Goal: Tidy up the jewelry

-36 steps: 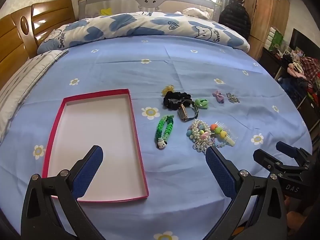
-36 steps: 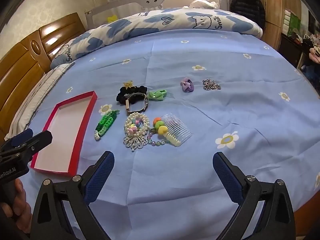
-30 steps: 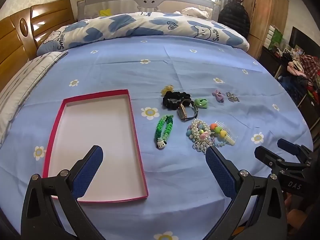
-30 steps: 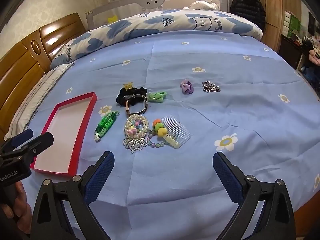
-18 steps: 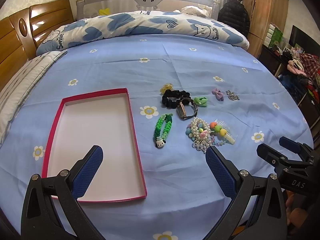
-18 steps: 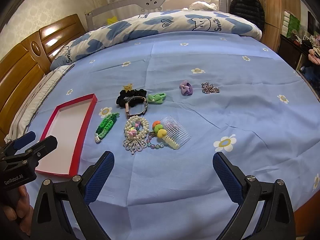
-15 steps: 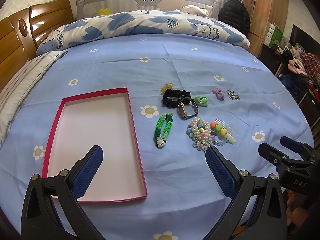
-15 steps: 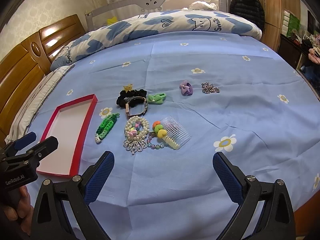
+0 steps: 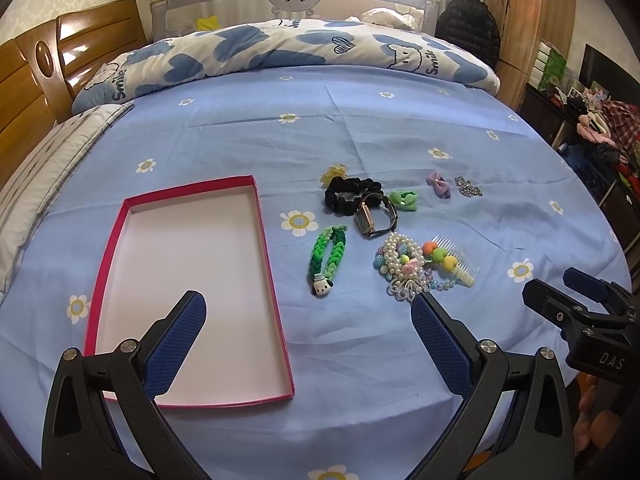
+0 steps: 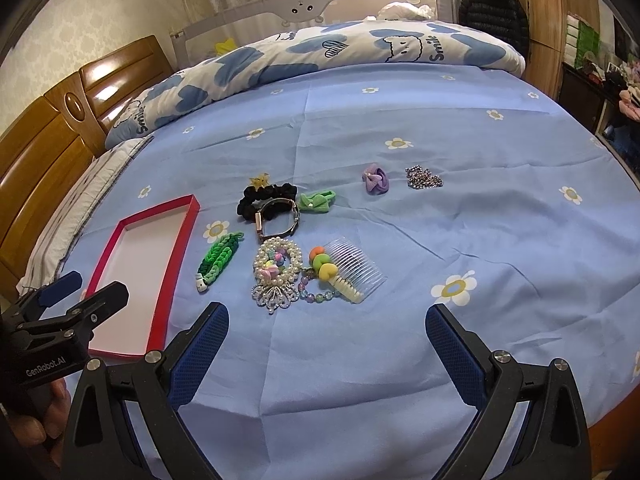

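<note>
Bedsheet scene, left wrist view: red tray (image 9: 276,300) lies empty at left, its long axis running away from the camera. Jewelry cluster, green braided bracelet (image 9: 327,254) nearest the tray, sits at center, ahead of the left claw (image 9: 308,332). 2 claws, left and right claw (image 10: 326,342), both spread apart, holding nothing.

The left wrist camera looked forward from low over the near edge of the bed (image 9: 360,128), between its own spread fingers (image 9: 176,340), facing the far quilt (image 9: 280,52) with the red tray (image 9: 276,304) close below. The right wrist camera looked the same way from further right, so the tray (image 10: 176,256) fell to its left. Both views shared the tray, the jewelry cluster around the pearl bracelet (image 9: 400,256) (image 10: 278,260) and the quilt, and each caught the other gripper at its near edge.
</note>
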Available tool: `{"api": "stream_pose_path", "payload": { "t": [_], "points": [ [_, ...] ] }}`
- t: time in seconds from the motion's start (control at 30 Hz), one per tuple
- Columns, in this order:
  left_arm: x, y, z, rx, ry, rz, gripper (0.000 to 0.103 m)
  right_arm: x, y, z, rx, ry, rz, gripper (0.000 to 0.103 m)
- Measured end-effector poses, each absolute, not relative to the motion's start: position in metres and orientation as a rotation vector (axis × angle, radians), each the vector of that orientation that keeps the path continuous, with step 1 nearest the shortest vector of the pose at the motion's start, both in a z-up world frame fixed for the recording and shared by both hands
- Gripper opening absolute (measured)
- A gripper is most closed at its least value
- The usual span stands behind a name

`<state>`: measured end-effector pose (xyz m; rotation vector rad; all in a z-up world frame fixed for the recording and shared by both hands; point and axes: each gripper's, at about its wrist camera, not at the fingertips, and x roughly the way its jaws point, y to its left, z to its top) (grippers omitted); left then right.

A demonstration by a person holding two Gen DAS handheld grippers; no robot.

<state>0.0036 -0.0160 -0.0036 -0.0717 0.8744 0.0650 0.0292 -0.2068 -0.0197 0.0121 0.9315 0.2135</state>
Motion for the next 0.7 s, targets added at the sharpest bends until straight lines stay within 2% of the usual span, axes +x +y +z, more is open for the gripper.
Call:
{"api": "stream_pose_path", "payload": {
  "t": [0.7],
  "points": [
    [0.0076,-0.0147,-0.0019,-0.073,0.876,0.068,0.103,0.0288,-0.2059,-0.0154,0.031,0.918,0.235,0.1]
  ]
}}
